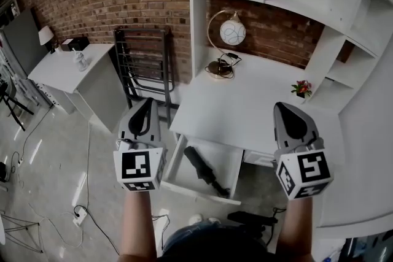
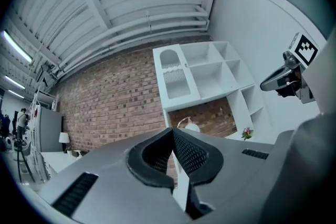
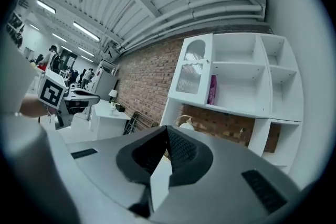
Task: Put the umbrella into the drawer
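Now | umbrella (image 1: 204, 170) in open drawer (image 1: 226, 155) | left gripper (image 1: 147, 102) fingers together, empty | right gripper (image 1: 283, 107) fingers together, empty

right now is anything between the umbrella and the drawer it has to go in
Nothing visible does: the umbrella already lies inside the open drawer below the desk top. The left hand-held gripper and the right hand-held gripper are held up clear of it, both shut and empty.

No legible words, brands or numbers anywhere, only wordless square marker patterns (image 1: 136, 164).
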`<state>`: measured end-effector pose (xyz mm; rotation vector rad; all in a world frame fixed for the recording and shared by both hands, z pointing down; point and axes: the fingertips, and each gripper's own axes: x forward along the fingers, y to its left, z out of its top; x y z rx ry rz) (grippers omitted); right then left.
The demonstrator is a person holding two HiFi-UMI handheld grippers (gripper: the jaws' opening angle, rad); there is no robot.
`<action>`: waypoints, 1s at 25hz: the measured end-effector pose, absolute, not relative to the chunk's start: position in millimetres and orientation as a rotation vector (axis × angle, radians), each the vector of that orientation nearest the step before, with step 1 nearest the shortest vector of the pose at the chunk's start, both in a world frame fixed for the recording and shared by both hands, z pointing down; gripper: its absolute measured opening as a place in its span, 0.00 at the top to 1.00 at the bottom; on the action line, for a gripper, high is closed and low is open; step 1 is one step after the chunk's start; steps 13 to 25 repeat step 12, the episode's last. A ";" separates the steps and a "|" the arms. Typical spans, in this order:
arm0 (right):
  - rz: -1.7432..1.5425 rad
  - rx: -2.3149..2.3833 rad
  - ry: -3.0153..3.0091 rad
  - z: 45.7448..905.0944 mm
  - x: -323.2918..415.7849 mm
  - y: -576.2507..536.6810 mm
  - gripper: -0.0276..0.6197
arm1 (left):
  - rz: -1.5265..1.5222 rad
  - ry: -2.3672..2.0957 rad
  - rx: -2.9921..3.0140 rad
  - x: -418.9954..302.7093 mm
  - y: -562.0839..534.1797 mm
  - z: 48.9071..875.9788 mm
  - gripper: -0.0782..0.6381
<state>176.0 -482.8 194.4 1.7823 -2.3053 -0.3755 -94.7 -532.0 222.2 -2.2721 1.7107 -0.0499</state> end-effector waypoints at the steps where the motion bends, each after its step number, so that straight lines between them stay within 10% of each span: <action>1: -0.384 1.788 -2.298 193.3 177.1 -481.6 0.96 | -0.046 1.707 -2.269 -93.5 -532.0 220.3 0.89; 25: -0.462 1.834 -2.218 182.4 198.3 -471.2 0.96 | -0.058 1.673 -2.219 -70.5 -533.9 203.2 0.89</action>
